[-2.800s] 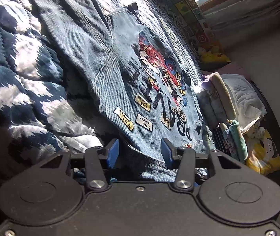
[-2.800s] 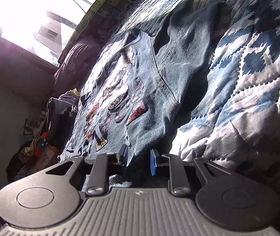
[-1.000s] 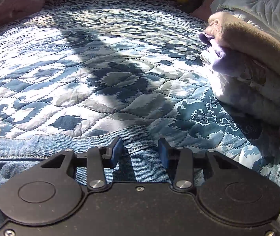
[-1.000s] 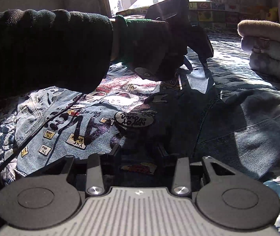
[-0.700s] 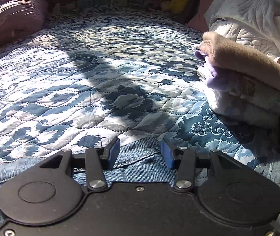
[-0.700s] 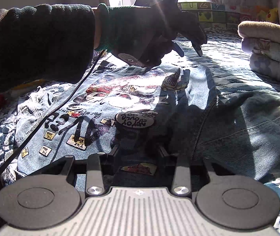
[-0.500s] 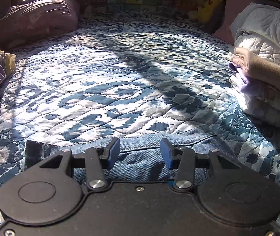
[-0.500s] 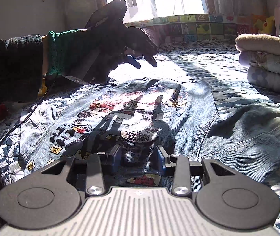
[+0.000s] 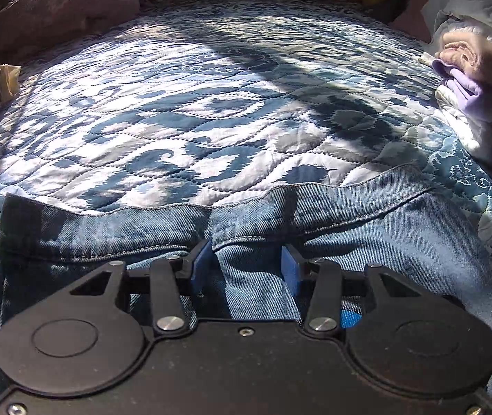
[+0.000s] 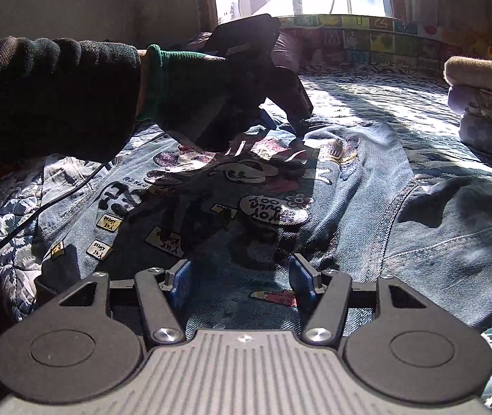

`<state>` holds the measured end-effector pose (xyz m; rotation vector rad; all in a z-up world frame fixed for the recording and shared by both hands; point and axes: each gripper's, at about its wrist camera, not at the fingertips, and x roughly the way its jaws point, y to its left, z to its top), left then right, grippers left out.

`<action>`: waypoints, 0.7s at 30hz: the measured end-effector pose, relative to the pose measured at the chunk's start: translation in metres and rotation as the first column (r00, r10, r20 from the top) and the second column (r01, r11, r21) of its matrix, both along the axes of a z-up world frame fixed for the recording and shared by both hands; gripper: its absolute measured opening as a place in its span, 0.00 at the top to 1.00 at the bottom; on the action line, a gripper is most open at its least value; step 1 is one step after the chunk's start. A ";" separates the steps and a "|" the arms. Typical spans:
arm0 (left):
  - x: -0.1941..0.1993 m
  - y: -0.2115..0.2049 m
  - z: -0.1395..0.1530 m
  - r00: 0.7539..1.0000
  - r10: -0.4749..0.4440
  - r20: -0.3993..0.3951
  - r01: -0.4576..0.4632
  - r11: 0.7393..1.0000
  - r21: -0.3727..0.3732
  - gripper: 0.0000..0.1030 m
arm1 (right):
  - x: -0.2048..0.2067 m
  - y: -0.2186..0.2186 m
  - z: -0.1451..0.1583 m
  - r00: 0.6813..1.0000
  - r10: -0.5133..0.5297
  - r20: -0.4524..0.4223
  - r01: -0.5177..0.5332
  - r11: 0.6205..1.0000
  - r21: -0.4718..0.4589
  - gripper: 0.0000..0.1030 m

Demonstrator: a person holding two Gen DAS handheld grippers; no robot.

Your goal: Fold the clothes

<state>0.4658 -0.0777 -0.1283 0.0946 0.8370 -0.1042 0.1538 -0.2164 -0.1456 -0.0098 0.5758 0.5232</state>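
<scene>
Denim jacket [image 10: 343,207] spread print-side up on the quilted bed [image 9: 211,114], hem [image 9: 280,207] toward the far side. Left gripper [image 9: 246,266] and right gripper [image 10: 240,278] hover over the cloth, jaws parted and empty. Risk: a shallow pinch on stiff denim may catch one layer only, skewing the fold.

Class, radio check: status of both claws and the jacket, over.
Left claw open, low over hem. Right claw open, empty. Denim jacket flat on quilt, unfolded. Folded pile alongside, clear.
</scene>
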 end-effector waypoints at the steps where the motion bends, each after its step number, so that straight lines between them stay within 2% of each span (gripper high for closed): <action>1: 0.002 -0.001 0.003 1.000 0.004 -0.015 -0.004 1.000 0.005 0.59 | 0.000 0.002 0.000 1.000 0.004 0.003 -0.004 1.000 -0.007 0.37; 4: 0.002 0.017 0.019 0.999 0.004 -0.052 -0.008 0.998 -0.062 0.57 | -0.001 0.005 0.000 1.000 0.013 0.004 -0.013 1.000 -0.015 0.32; 7: -0.023 0.051 0.042 0.998 0.064 0.020 -0.062 0.994 -0.093 0.57 | -0.002 0.005 0.003 1.000 0.001 0.002 -0.001 1.000 -0.002 0.33; 9: -0.037 0.075 0.050 0.992 0.106 0.061 -0.100 0.990 -0.101 0.57 | -0.002 0.001 0.005 1.000 -0.019 -0.004 0.019 0.999 0.029 0.37; 13: -0.047 0.114 0.044 0.978 0.198 0.070 -0.194 0.980 -0.049 0.57 | -0.003 -0.006 0.006 0.999 -0.038 -0.001 0.038 0.998 0.051 0.42; 15: -0.042 0.134 0.029 0.966 0.259 0.023 -0.258 0.966 -0.021 0.55 | -0.004 -0.005 0.005 0.999 -0.037 0.001 0.037 0.998 0.043 0.42; 16: -0.038 0.142 0.021 0.960 0.278 -0.019 -0.279 0.960 -0.031 0.48 | -0.004 -0.004 0.004 0.999 -0.034 0.004 0.034 0.999 0.034 0.42; 17: -0.036 0.152 0.015 0.954 0.296 -0.049 -0.298 0.953 -0.057 0.44 | -0.005 -0.003 0.004 0.999 -0.033 0.005 0.033 0.999 0.027 0.42; 18: -0.037 0.160 0.014 0.947 0.316 -0.057 -0.320 0.943 -0.090 0.46 | -0.004 -0.003 0.003 0.999 -0.033 0.004 0.033 0.999 0.024 0.42; 19: -0.039 0.167 0.019 0.939 0.341 -0.046 -0.344 0.930 -0.128 0.53 | -0.003 -0.003 0.003 0.999 -0.033 0.004 0.033 0.999 0.022 0.42; 21: -0.047 0.175 0.031 0.934 0.355 0.048 -0.338 0.918 -0.208 0.54 | -0.002 -0.002 0.003 0.999 -0.034 0.003 0.034 0.999 0.022 0.42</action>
